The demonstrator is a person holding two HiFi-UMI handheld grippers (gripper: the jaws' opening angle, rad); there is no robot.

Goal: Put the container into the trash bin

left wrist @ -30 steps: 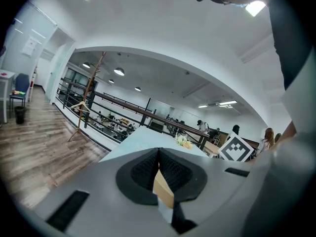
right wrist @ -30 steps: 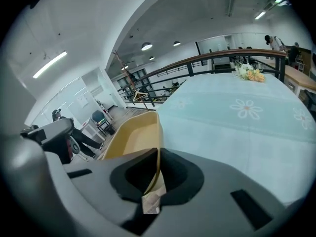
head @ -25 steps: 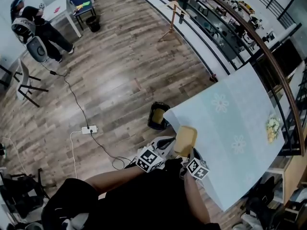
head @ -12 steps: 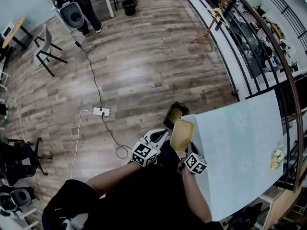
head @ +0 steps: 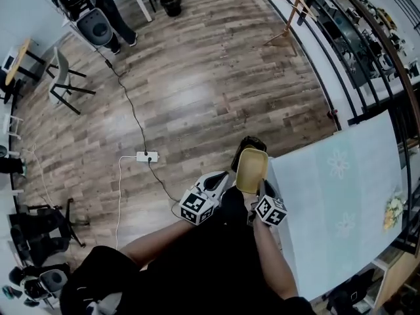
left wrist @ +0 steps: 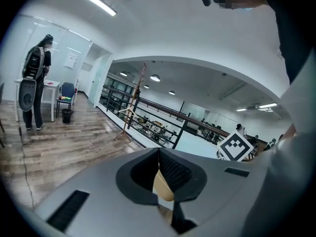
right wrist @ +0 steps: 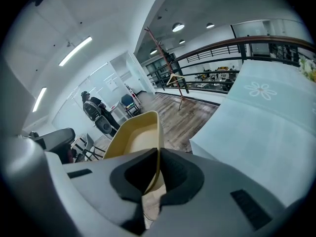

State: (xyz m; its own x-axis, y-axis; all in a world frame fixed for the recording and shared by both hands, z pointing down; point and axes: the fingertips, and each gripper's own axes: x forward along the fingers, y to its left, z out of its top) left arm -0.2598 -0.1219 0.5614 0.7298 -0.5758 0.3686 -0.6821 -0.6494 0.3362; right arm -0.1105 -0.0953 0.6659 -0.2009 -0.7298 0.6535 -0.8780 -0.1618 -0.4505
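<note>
Both forearms reach forward from the body, close together and near parallel. The left forearm (head: 154, 243) carries the left hand-held gripper (head: 225, 177), which angles forward and toward the right one. Its jaws meet at the tips, and the left gripper view shows nothing pinched there. The right forearm (head: 272, 268) carries the right hand-held gripper (head: 258, 191), just beside the left one and tilted downward. Its jaws are nearly together, pinching one thin wall of the container (head: 252, 169), which stands out beyond its fingertips.
</note>
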